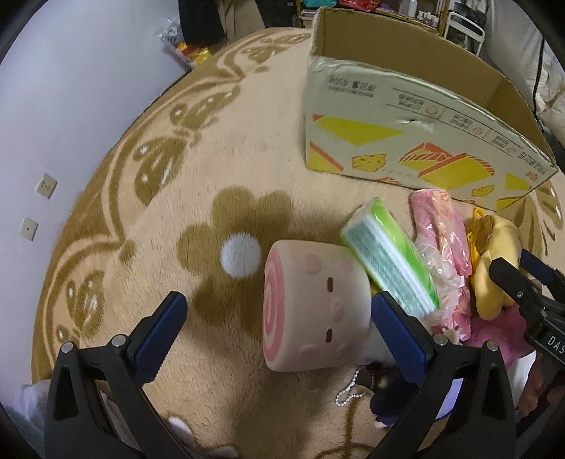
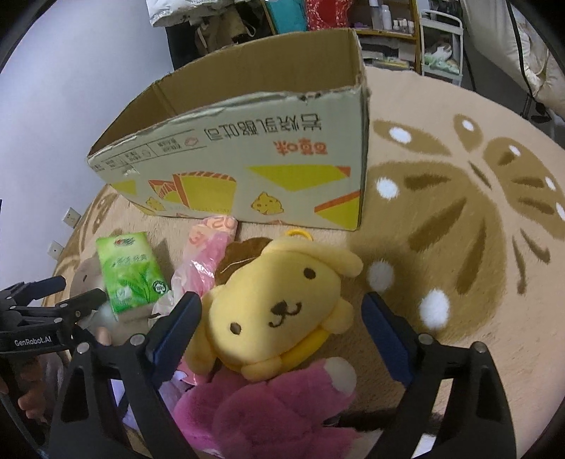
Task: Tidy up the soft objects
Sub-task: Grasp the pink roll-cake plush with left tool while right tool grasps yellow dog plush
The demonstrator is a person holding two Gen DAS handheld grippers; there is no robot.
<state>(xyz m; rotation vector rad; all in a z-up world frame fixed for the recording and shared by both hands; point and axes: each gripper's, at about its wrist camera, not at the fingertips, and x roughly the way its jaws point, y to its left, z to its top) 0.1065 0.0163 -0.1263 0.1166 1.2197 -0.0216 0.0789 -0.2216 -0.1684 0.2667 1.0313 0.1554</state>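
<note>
A pink-and-cream roll-cake plush (image 1: 314, 303) lies on the rug between the open fingers of my left gripper (image 1: 279, 310). A green tissue pack (image 1: 388, 254) leans on its right side, then a pink plastic pack (image 1: 441, 229) and a yellow dog plush (image 1: 494, 261). In the right wrist view the yellow dog plush (image 2: 282, 303) lies face up between the open fingers of my right gripper (image 2: 282, 317), on a magenta plush (image 2: 268, 413). The tissue pack (image 2: 130, 272) and pink pack (image 2: 204, 254) lie to its left. An open cardboard box (image 2: 247, 169) stands behind.
The box (image 1: 406, 141) sits on a round beige rug (image 1: 176, 194) with brown flower patterns. A white wall (image 1: 70, 106) with sockets is left. A bead chain and dark item (image 1: 370, 395) lie by the left gripper. Shelves and clutter (image 2: 388, 28) stand behind the box.
</note>
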